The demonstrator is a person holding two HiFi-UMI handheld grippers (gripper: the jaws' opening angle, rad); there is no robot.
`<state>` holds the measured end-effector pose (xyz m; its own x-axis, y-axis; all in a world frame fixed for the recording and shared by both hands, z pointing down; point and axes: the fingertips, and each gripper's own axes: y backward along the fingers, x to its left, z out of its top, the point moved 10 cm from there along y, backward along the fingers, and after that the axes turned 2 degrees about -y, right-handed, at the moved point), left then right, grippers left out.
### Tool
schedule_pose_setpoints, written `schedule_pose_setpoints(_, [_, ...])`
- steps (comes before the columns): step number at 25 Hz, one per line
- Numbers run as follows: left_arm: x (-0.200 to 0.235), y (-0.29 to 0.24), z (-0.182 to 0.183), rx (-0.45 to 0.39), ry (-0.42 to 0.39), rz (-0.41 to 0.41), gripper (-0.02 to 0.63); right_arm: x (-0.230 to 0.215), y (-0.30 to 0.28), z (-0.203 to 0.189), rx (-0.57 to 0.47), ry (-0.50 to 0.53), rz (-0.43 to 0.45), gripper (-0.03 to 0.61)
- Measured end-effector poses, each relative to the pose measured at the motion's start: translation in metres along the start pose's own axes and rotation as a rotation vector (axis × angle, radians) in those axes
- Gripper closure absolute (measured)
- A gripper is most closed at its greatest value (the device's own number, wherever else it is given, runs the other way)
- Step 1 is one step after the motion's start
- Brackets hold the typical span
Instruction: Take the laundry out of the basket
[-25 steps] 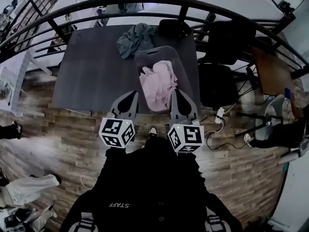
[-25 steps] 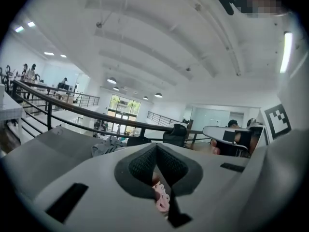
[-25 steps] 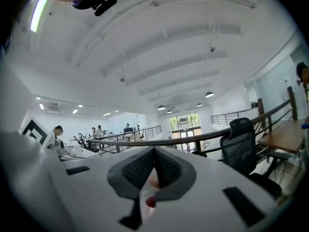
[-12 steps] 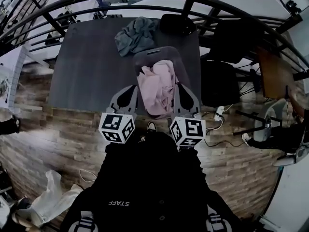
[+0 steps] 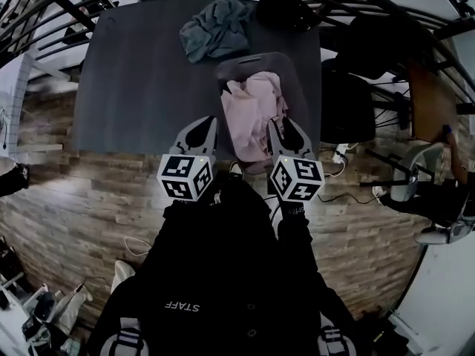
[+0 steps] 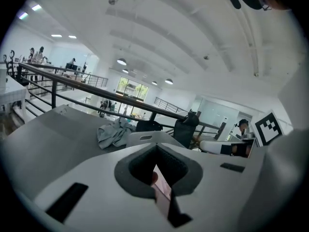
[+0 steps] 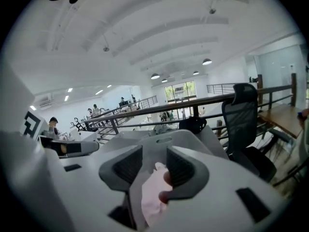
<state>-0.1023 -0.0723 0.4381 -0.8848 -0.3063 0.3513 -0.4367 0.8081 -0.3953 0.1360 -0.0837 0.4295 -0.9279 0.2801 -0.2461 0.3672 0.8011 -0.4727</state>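
Dark matte desk (image 5: 133, 87) carries a smooth grey plastic basket (image 5: 295, 80) heaped with soft, crumpled pink laundry (image 5: 252, 110). It lies at two o'clock from our left tongs (image 5: 200, 130), pressed together, and ten o'clock from our right tongs (image 5: 286, 130), just opening, pinching nothing.

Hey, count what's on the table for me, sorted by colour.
Pink laundry pile: 1
Grey-green cloth pile: 1
Grey basket: 1
Black bag: 1
Total: 4
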Motion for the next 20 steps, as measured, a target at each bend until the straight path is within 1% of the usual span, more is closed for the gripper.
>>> schedule_pose_setpoints(3, [0.009, -0.011, -0.009, 0.049, 0.008, -0.002, 0.614, -0.003, -0.019, -0.014, 0.086, -0.004, 0.01, 0.343])
schedule_pose_setpoints(5, [0.013, -0.019, -0.014, 0.079, 0.008, -0.005, 0.614, -0.007, -0.031, -0.019, 0.125, -0.026, 0.008, 0.312])
schedule_pose_setpoints(14, [0.031, -0.045, -0.03, 0.203, 0.011, 0.025, 0.614, -0.016, -0.079, -0.039, 0.278, -0.036, 0.032, 0.27])
schedule_pose_setpoints(18, [0.036, -0.059, -0.029, 0.232, 0.014, 0.036, 0.614, -0.02, -0.099, -0.053, 0.339, -0.022, 0.055, 0.234])
schedule_pose_setpoints(20, [0.038, -0.068, -0.031, 0.247, 0.008, 0.047, 0.614, -0.024, -0.109, -0.06, 0.359, -0.007, 0.064, 0.227])
